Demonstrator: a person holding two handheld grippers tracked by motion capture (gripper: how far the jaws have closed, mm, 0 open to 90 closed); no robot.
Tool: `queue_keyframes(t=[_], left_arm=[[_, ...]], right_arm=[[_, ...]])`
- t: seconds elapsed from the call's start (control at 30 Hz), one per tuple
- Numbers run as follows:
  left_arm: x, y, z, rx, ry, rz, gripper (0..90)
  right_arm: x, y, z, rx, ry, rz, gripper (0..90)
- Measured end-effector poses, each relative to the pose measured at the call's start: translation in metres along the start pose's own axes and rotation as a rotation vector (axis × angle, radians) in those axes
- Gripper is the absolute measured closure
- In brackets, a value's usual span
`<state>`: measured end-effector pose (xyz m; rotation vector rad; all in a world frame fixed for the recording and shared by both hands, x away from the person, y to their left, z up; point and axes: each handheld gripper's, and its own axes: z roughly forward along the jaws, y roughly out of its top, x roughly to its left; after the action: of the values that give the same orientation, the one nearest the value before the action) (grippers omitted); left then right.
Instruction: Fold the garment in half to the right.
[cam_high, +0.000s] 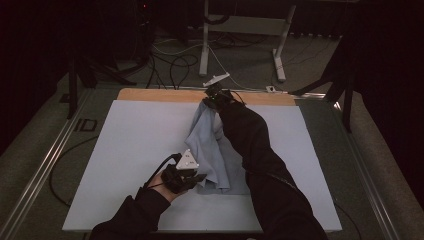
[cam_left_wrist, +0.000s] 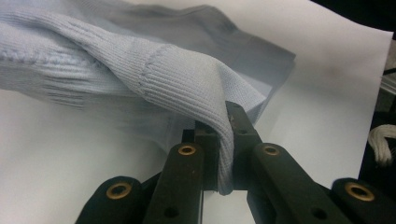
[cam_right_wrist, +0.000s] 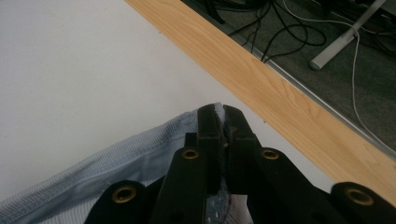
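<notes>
Left gripper (cam_high: 192, 176): jaws clamped on the ribbed near edge of the pale blue knitted garment (cam_high: 212, 150), lifted off the white sheet-covered table (cam_high: 125, 150). Garment: stretched from near to far above the table's middle. Right gripper (cam_high: 214, 96): jaws pinched on the garment's far hem, beside the table's bare wooden strip (cam_high: 150, 95).

Cloth (cam_high: 212, 150) on the table (cam_high: 130, 150) — left tool (cam_high: 197, 177) at its near edge, right tool (cam_high: 211, 100) at its far end.
</notes>
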<state>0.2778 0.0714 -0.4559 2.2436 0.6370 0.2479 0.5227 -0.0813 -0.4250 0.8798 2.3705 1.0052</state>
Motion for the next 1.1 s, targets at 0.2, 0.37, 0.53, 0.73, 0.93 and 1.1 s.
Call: queue_keyframes(t=[0.2,0.37,0.53,0.73,0.93,1.1], left_arm=[[-0.006,0.010,0.012,0.012,-0.022,0.028,86.9],[-0.010,0.014,0.020,0.018,-0.036,0.039,87.0],[-0.013,0.019,0.027,0.027,-0.042,0.051,86.9],[-0.020,0.029,0.042,0.058,-0.044,0.084,86.9],[-0.024,0.035,0.055,0.080,-0.056,0.101,86.9],[-0.029,0.039,0.069,0.107,-0.067,0.115,86.9]], right_arm=[[-0.009,-0.010,-0.009,-0.004,-0.011,0.020,87.5],[-0.018,-0.018,-0.014,-0.012,-0.009,0.033,87.5],[-0.032,-0.028,-0.020,-0.016,0.001,0.056,87.4],[-0.046,-0.041,-0.018,-0.001,0.006,0.057,87.4],[-0.052,-0.051,-0.013,0.001,0.010,0.074,87.3],[-0.059,-0.060,-0.010,-0.010,0.028,0.104,87.3]])
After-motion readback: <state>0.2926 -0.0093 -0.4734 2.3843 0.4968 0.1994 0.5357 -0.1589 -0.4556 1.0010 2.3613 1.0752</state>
